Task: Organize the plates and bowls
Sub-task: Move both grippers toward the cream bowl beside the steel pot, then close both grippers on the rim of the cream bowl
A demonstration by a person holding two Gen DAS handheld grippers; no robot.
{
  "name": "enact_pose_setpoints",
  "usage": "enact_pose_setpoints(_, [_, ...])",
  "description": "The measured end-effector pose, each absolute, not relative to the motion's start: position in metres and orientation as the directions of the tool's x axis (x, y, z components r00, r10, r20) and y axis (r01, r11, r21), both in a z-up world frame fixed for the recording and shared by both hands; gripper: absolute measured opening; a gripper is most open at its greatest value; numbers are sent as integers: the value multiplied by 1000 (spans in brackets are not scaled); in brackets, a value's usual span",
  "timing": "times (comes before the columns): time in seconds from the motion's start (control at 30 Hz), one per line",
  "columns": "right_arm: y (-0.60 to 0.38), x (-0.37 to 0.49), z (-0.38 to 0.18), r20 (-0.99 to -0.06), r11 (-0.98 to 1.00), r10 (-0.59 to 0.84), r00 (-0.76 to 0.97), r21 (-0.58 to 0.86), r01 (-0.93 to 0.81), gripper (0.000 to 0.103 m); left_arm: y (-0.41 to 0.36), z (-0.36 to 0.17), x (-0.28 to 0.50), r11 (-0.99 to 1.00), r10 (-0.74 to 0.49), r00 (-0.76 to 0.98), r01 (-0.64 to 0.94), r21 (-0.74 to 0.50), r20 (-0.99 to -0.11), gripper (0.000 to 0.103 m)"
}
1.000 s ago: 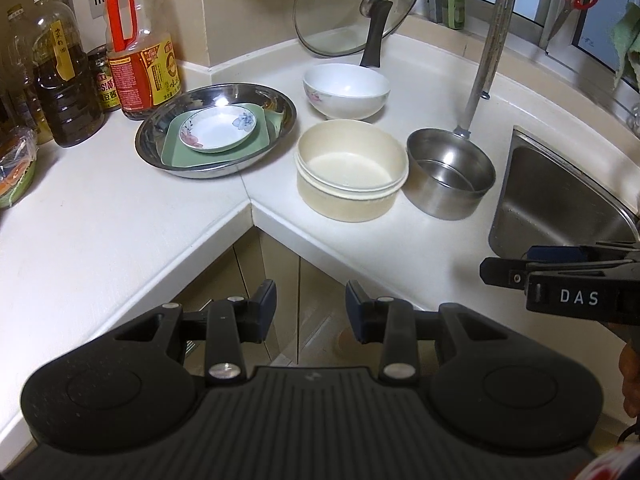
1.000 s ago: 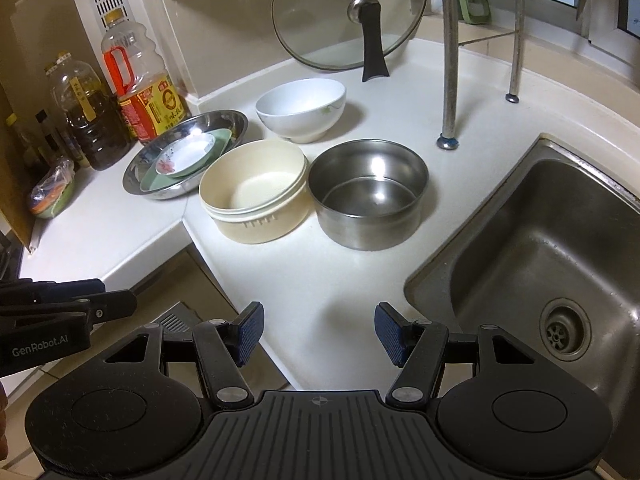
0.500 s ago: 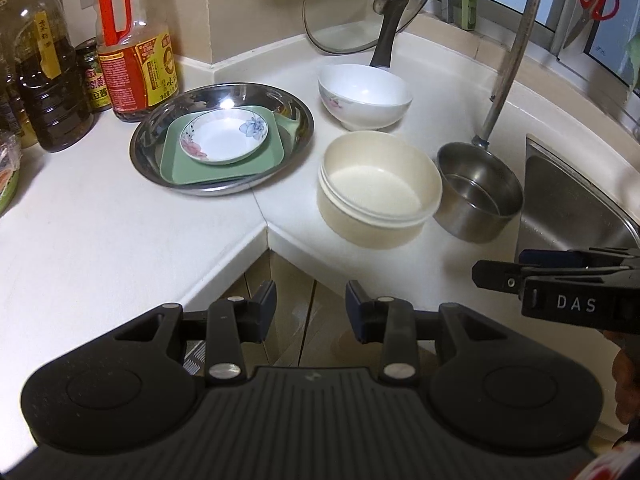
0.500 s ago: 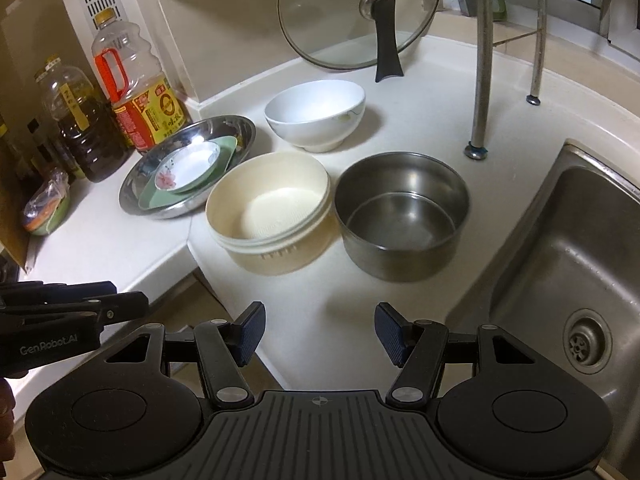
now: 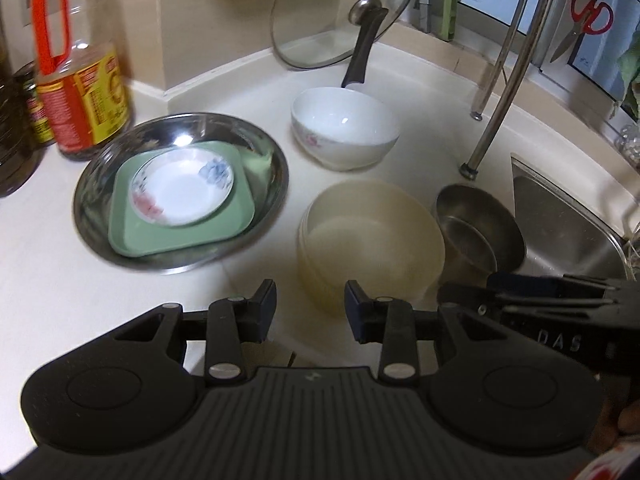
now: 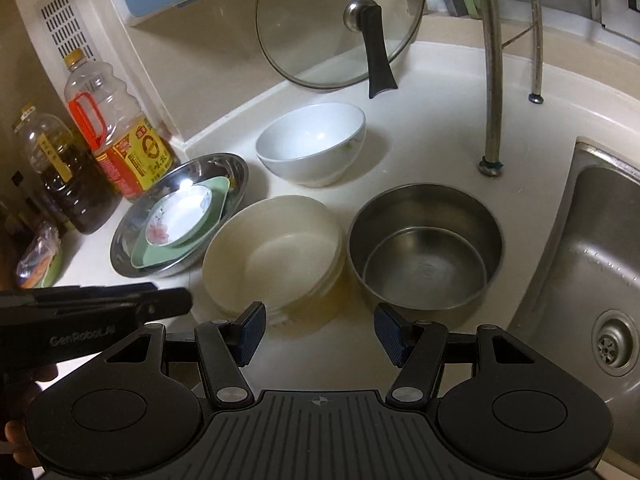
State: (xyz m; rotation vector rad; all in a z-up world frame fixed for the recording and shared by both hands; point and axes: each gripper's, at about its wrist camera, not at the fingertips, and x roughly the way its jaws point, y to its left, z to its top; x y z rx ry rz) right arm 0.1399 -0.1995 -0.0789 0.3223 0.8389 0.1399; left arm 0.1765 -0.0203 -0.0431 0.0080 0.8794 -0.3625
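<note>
While both my tools hover over the counter's front edge, my left gripper (image 5: 310, 310) stands partly open on nothing and my right gripper (image 6: 319, 330) gapes wider, also empty. Just ahead sit the stacked cream bowls (image 6: 274, 254), matte and round, touching the shiny steel pot (image 6: 426, 246). Bare white counter (image 5: 60, 280) lies free at the left. Behind, the glossy white bowl (image 5: 345, 128) stands alone; the flowered saucer (image 5: 182, 186) rests on a square green plate (image 5: 132, 236) inside the steel basin (image 5: 92, 188).
</note>
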Motion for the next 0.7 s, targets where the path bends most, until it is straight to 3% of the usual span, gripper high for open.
enact_pose_setpoints(0.53, [-199,174,-99,-726,898,260,636,425,118,49,-37,-60,227,916,-341,535,375,-144,-774,29])
enact_pose_setpoints(0.7, [-200,179,-102,-728,895,250,638,426,135,37,-40,-68,235,915,-336,516,378,-142,-788,23])
